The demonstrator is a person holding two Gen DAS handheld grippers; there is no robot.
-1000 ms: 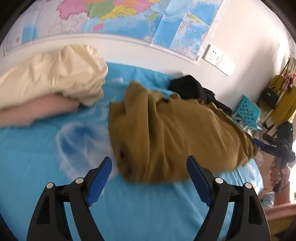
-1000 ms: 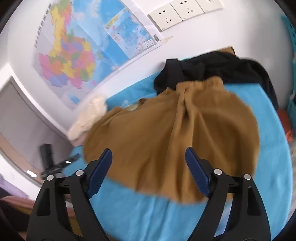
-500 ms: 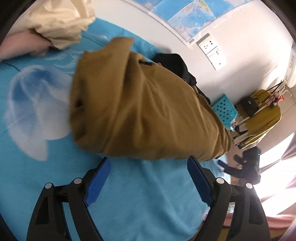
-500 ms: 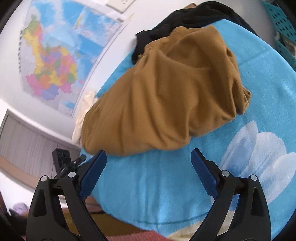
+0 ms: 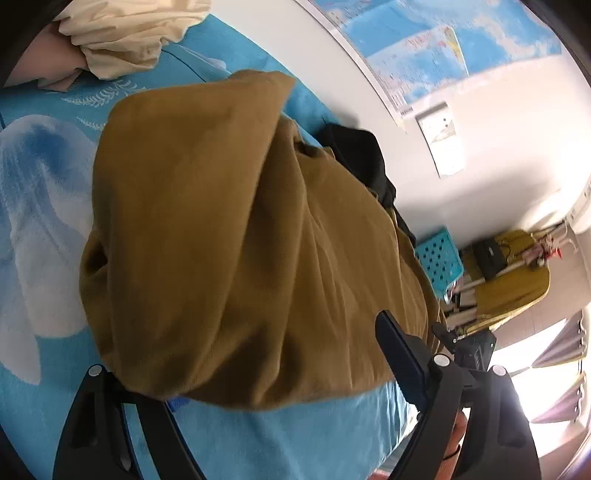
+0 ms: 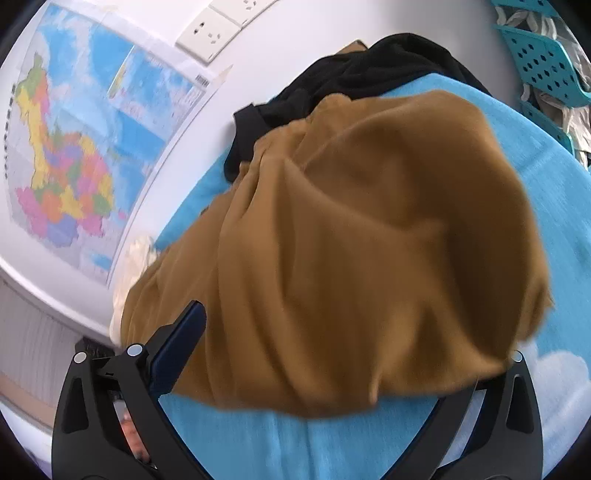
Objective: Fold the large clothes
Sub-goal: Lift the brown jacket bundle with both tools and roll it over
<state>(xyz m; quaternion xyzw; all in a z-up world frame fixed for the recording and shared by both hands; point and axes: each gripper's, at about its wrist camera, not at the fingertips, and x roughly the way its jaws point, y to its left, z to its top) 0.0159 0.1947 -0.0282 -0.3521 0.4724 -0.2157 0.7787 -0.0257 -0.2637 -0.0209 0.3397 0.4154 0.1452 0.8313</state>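
Note:
A mustard-brown garment (image 5: 229, 236) lies bunched on the blue bed sheet (image 5: 44, 229). My left gripper (image 5: 280, 360) stands open at the garment's near edge. Its left finger is mostly hidden under the cloth, and its right finger (image 5: 399, 350) rests over the cloth. In the right wrist view the same garment (image 6: 369, 229) fills the middle. My right gripper (image 6: 343, 332) straddles its near hem with jaws opening; the pads do not press on the cloth. Its left finger (image 6: 177, 350) lies on top, and its right one is hidden under the hem.
A black garment (image 5: 358, 162) lies between the brown one and the wall. A cream cloth (image 5: 129, 33) is heaped at the far left. A teal perforated basket (image 6: 539, 62) stands beside the bed. A map (image 6: 74, 147) and sockets (image 6: 210, 37) are on the wall.
Both grippers have come down and closer to the brown garment, whose near edge now lies between each pair of jaws. The right jaws have widened. Both views have rolled.

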